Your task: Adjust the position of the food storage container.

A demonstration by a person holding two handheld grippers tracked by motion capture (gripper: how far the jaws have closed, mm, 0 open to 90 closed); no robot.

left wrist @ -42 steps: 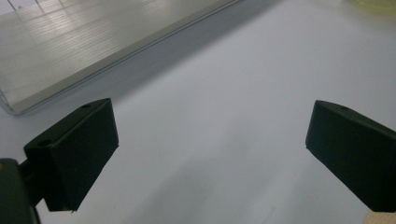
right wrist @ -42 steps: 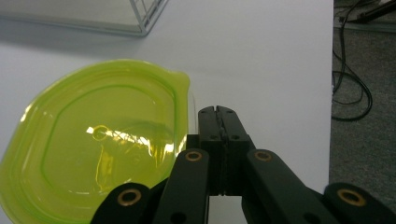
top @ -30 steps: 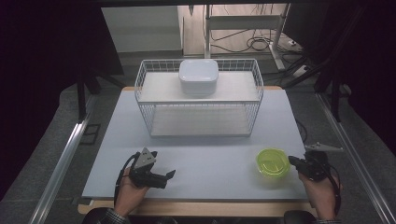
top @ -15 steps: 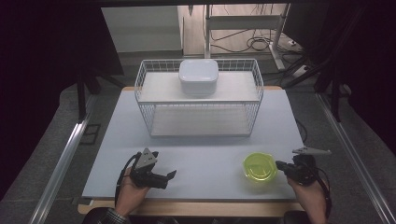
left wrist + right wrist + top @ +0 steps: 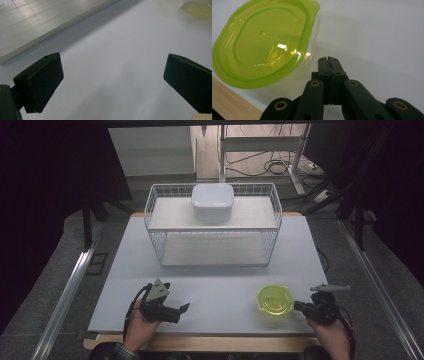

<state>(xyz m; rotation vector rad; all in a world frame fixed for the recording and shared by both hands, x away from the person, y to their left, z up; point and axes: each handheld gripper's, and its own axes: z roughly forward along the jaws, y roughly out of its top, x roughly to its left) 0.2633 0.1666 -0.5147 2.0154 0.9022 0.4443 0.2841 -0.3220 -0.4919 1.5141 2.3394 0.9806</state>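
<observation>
A clear tub with a lime-green lid (image 5: 275,300) (image 5: 262,42) sits on the white tabletop (image 5: 220,280) near its front right. My right gripper (image 5: 297,306) (image 5: 328,60) lies low just right of the tub, jaws shut with nothing between them. Its tips sit close against the tub's clear wall, but I cannot tell if they touch. My left gripper (image 5: 182,309) (image 5: 113,66) rests at the front left, pointing right, with its jaws wide open over bare table. The tub (image 5: 197,8) shows far off at the top right of the left gripper view.
A white wire basket (image 5: 150,215) stands across the back of the table. On its upper shelf sits a white lidded box (image 5: 212,202). The table's wooden front edge (image 5: 200,342) runs just below both hands. Metal rails flank the table.
My right gripper has moved left along the front of the table, and the green-lidded tub has shifted left ahead of it. The left gripper has stayed put.
</observation>
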